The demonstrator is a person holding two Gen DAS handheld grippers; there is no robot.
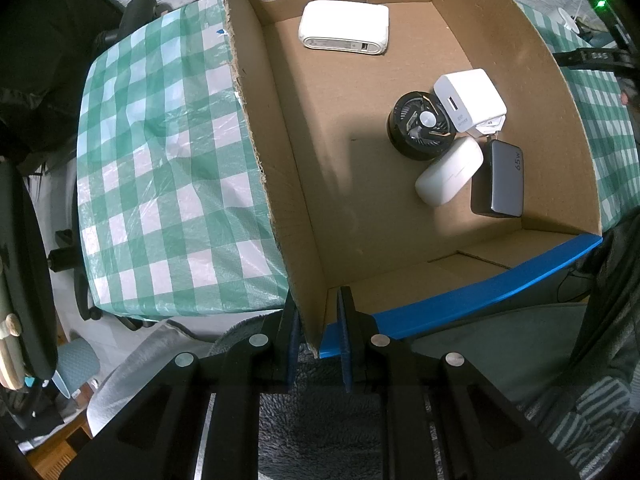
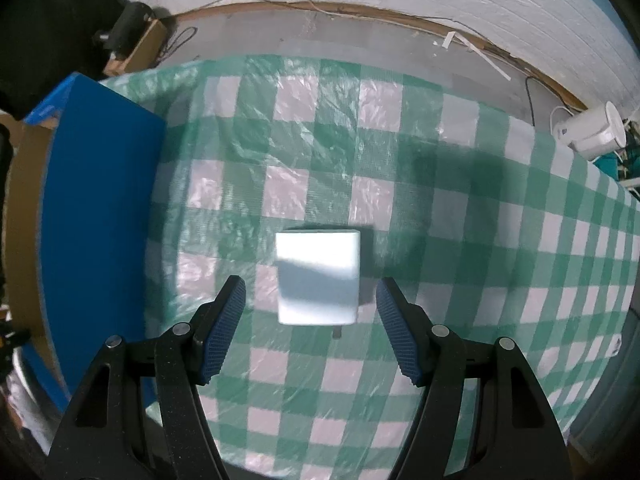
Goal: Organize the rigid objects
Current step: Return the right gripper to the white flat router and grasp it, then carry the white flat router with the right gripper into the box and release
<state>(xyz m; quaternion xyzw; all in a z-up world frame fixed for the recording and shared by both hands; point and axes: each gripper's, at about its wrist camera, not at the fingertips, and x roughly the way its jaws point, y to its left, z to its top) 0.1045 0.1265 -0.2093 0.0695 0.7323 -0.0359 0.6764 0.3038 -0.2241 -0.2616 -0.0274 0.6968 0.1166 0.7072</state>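
Left gripper (image 1: pixel 318 334) was pinched on the near corner of the cardboard box (image 1: pixel 400 248), one finger outside the wall, one inside, nearly closed on the card. The box sat on the green checked tablecloth (image 1: pixel 160 184) with blue tape on its near rim. Inside it: a white router (image 1: pixel 344 28) by the far wall, then a cluster toward the right wall — black fan (image 1: pixel 420 124), white plug (image 1: pixel 470 100) leaning on it, white case (image 1: pixel 448 172) touching the fan, dark power bank (image 1: pixel 498 180) just beside the case.

Right gripper (image 2: pixel 310 328) was spread wide, holding nothing. A white charger block (image 2: pixel 318 276) lay flat on the cloth just ahead, between the fingertips but touching neither. The box's blue side showed well to the left.
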